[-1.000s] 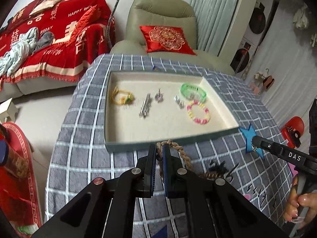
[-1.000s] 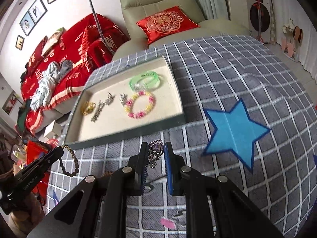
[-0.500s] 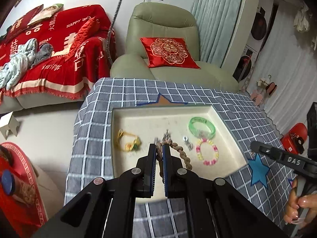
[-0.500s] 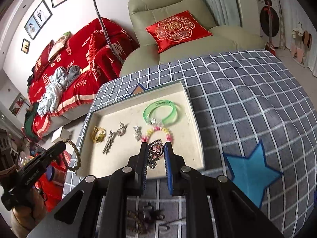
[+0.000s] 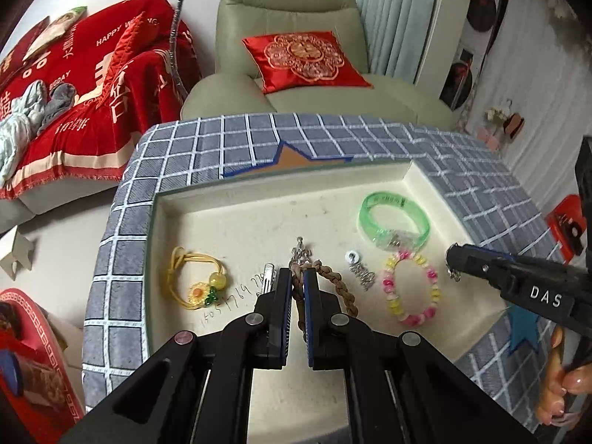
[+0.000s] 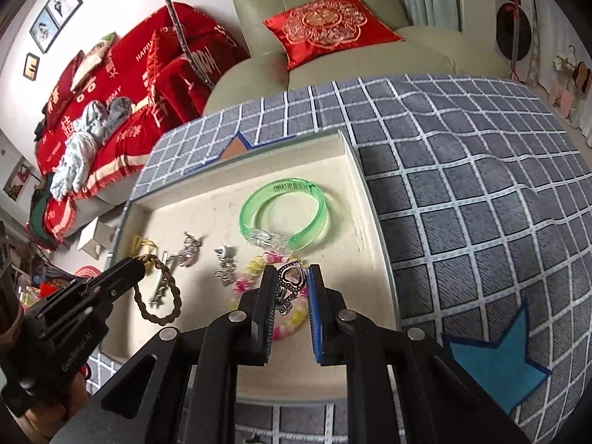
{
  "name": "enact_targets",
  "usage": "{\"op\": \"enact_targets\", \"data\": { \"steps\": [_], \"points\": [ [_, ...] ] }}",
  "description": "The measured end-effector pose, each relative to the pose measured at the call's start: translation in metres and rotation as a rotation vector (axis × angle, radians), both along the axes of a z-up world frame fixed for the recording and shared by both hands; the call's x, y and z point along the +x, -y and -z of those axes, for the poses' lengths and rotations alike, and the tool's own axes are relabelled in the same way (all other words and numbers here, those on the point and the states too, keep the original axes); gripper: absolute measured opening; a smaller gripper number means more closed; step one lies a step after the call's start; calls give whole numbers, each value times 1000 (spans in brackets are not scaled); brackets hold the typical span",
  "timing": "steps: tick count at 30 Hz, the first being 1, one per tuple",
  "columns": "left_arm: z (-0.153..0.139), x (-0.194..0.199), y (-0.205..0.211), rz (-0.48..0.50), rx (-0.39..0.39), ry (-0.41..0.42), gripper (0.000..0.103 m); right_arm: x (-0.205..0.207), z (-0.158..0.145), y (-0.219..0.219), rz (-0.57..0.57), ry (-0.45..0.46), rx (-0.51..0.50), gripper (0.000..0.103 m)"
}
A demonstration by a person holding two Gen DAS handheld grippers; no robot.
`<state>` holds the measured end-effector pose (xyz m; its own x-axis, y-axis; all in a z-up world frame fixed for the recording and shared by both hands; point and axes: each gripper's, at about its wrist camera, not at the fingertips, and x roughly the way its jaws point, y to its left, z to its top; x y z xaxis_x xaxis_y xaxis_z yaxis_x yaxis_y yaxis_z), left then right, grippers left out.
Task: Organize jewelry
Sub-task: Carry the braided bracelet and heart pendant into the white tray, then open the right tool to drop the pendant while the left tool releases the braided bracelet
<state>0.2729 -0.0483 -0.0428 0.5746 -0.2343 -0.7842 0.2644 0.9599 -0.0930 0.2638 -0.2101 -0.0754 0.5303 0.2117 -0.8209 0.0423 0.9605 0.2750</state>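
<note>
Both grippers moved over the tray [image 5: 418, 170]; your left gripper [image 5: 295, 281] clamped the braided bracelet [image 5: 338, 285], right gripper [image 6: 292, 285] pinched the heart pendant [image 6: 292, 277]. You needed to lower first, release onto bare spots.

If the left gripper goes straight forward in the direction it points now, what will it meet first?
Probably the small silver charm lying in the tray just past the left gripper, which holds a brown braided bracelet; depth is unclear.
</note>
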Motion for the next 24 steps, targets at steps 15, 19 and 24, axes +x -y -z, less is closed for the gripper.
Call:
{"op": "enact_targets", "data": {
  "steps": [15,19,24],
  "points": [
    [32,3,16,28,153,-19,23,7,17,-7,-28,-17,-16,18],
    [32,1,21,36,187,-9,23,7,18,-8,-31,-23,-5,19],
    [31,-1,20,21,192,-13,23,4,13,-6,-34,-6,43,60]
  ]
}}
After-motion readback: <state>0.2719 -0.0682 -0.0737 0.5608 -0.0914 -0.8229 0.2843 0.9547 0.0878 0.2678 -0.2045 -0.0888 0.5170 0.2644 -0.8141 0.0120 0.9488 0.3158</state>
